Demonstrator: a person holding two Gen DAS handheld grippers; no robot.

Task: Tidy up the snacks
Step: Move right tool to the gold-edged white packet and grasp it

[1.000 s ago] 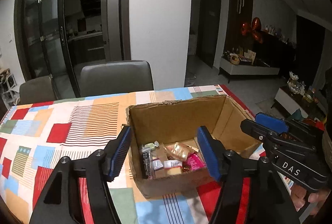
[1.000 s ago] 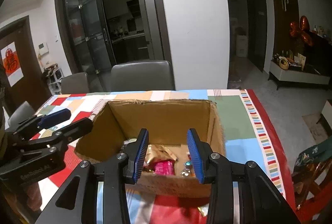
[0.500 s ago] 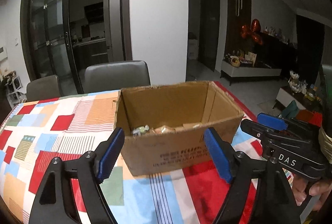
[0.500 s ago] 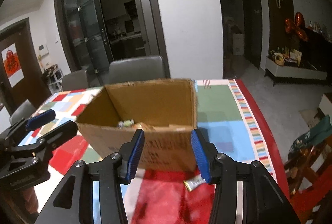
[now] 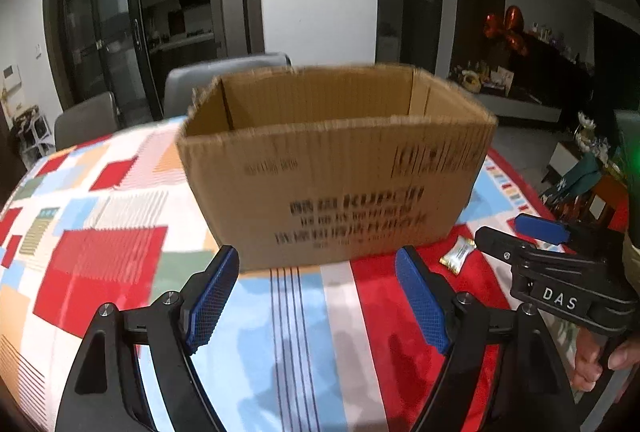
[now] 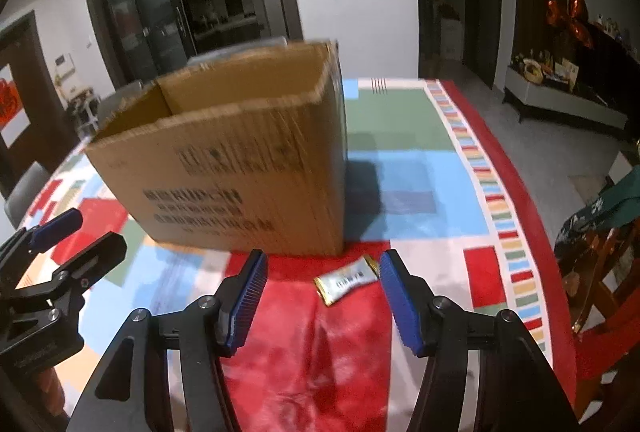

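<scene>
Fingers of the right gripper (image 6: pixel 322 302) opening, empty, straddling the wrapped snack (image 6: pixel 346 279) on the table (image 6: pixel 404 152) by the box (image 6: pixel 240 152)'s near-right corner; left gripper (image 5: pixel 318 302) wide, empty; risk: slick flat wrapper skids from the pinch.

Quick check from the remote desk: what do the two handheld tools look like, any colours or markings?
Both match: the left tool and right tool have black frames with round silver screws and blue ribbed pads. The right one carries white "DAS" lettering on its side.
</scene>
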